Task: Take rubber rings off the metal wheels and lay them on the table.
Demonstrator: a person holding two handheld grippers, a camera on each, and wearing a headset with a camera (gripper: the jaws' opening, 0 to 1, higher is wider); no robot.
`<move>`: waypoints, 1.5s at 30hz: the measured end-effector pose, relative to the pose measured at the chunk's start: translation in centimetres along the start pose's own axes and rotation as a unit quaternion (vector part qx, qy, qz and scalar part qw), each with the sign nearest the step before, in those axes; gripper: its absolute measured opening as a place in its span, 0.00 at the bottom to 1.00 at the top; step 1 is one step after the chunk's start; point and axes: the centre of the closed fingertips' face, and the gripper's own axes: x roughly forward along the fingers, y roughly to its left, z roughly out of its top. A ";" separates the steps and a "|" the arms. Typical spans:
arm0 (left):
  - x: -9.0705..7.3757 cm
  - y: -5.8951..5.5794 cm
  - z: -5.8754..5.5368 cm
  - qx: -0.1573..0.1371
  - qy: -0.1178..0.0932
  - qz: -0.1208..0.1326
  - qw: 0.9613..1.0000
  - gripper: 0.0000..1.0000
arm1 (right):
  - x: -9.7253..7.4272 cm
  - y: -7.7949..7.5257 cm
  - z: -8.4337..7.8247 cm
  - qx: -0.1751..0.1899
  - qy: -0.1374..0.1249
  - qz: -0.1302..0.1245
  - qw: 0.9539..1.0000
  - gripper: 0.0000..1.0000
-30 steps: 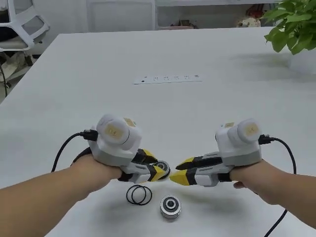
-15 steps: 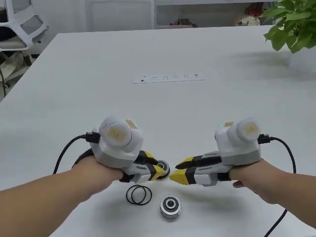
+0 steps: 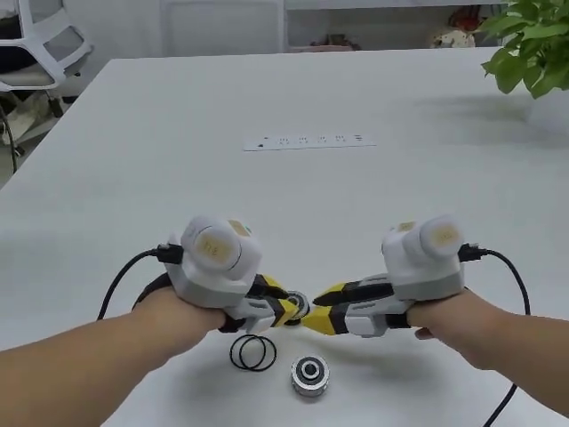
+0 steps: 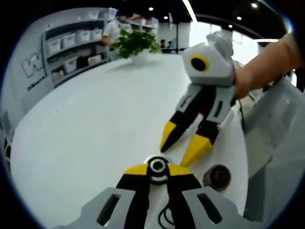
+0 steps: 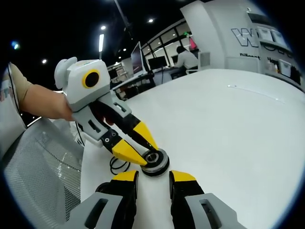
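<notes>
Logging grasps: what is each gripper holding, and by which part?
The left gripper clamps a metal wheel across its rim; the right gripper holds nothing, jaws open.

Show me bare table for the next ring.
Free: the broad table between the power strip and the left gripper, shut on a held wheel, and right gripper. Crowded: the near edge beside them, where rubber rings and a loose wheel lie.

White surface [image 3: 373, 80] ran well past the left gripper [image 3: 286, 310] and the right gripper [image 3: 313, 321]. A socket strip [image 3: 304, 140], set flat in the surface, lay far ahead, about midway between them. A potted plant [image 3: 532, 44] stood far ahead and right of the right gripper. A white office chair [image 3: 36, 44] stood off the surface's edge, far ahead and left of the left gripper.
</notes>
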 end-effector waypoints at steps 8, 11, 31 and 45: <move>0.0 0.1 0.0 -0.005 -0.003 0.004 1.000 0.14 | 0.7 0.0 0.2 -0.020 0.001 -0.007 1.000 0.28; 0.0 0.0 0.0 -0.006 -0.004 0.005 1.000 0.14 | 0.9 0.0 0.3 -0.028 0.003 -0.010 1.000 0.27; -0.1 0.0 -0.1 -0.007 -0.008 0.007 1.000 0.13 | 0.8 -0.2 -0.1 -0.064 0.012 -0.019 0.998 0.17; -0.1 0.0 -0.1 -0.010 -0.009 0.011 1.000 0.13 | 0.5 -0.3 -0.4 -0.072 0.014 -0.020 0.997 0.08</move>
